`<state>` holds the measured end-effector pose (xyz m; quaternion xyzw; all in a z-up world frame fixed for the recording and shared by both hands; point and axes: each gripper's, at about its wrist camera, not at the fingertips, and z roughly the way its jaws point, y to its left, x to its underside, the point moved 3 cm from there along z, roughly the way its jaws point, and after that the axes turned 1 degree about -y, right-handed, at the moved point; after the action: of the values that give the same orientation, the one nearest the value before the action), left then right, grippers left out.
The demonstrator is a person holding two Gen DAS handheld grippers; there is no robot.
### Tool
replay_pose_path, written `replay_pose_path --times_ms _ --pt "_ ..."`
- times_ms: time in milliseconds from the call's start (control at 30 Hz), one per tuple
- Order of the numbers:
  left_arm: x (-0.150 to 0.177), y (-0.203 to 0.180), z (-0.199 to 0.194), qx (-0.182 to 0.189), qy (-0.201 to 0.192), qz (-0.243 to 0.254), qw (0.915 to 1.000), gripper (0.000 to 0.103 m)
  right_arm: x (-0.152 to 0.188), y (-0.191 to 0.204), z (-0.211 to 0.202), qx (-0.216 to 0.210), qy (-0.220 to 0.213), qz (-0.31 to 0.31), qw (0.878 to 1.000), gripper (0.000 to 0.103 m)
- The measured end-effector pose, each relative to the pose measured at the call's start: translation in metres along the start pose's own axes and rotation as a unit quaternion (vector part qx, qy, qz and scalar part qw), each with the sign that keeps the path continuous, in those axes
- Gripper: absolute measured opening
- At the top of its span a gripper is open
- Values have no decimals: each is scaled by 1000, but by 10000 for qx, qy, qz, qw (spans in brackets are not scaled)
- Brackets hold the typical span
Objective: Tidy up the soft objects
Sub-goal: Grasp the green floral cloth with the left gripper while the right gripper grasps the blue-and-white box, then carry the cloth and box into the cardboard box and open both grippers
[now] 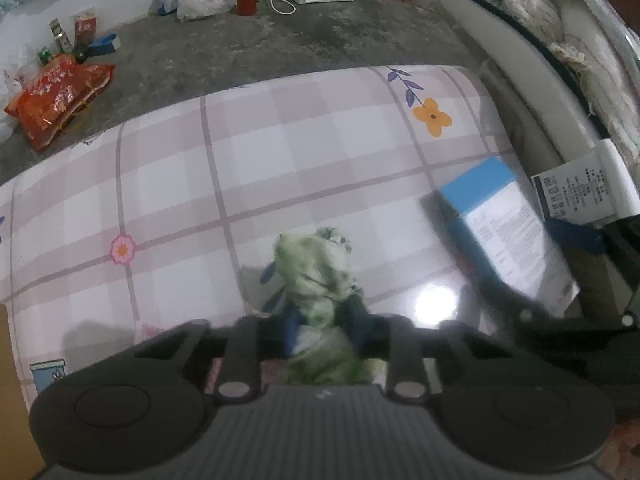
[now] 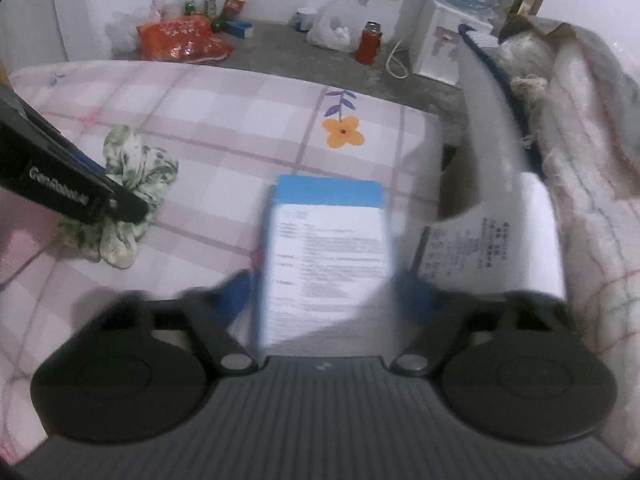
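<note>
Barely started imo: left gripper (image 1: 320, 332) clenched on the green cloth (image 1: 316, 272) beside the blue box (image 2: 326, 248); right gripper (image 2: 324, 300) straddles that box, grip unclear; nothing sorted yet.

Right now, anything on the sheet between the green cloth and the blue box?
Nothing: in the right wrist view only bare checked sheet lies between green cloth and blue box.
</note>
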<state>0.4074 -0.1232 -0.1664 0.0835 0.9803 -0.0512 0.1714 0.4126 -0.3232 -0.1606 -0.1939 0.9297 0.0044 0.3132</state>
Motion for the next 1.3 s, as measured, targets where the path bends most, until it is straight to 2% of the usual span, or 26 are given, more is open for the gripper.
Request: replay_pose_path --times_ms 33,167,333,533,667,833,1000,1200,1300 --pt "0 0 0 19 4 -9 10000 16 1 -1 -2 -96 12 49 9999 71" --pt "2 -1 -7 0 -64 -31 10000 14 5 2 -11 -195 20 109 9997 71" --pt "6 -1 -25 62 -188 -118 9997 13 6 -2 -40 -288 -250 448 9983 70" --pt "18 -7 -72 313 -576 -139 9978 12 10 -5 -99 -375 -735 908 9924 71" --pt "34 -11 -111 498 -854 -119 9950 12 22 0 -154 -506 -1124 1221 9848 71" --pt "68 -9 -176 880 -1327 -106 9872 12 44 23 -222 -779 -1561 1477 9735 71" --pt "115 6 -239 1022 -1761 -214 9788 12 59 57 -280 -1246 -1913 1604 9603 71" --pt "179 55 -306 931 -2314 -705 9658 12 56 113 -323 -1998 -2066 1420 9472 71" --pt "211 91 -333 722 -2506 -1052 9597 12 46 148 -337 -2383 -2073 1191 9413 71"
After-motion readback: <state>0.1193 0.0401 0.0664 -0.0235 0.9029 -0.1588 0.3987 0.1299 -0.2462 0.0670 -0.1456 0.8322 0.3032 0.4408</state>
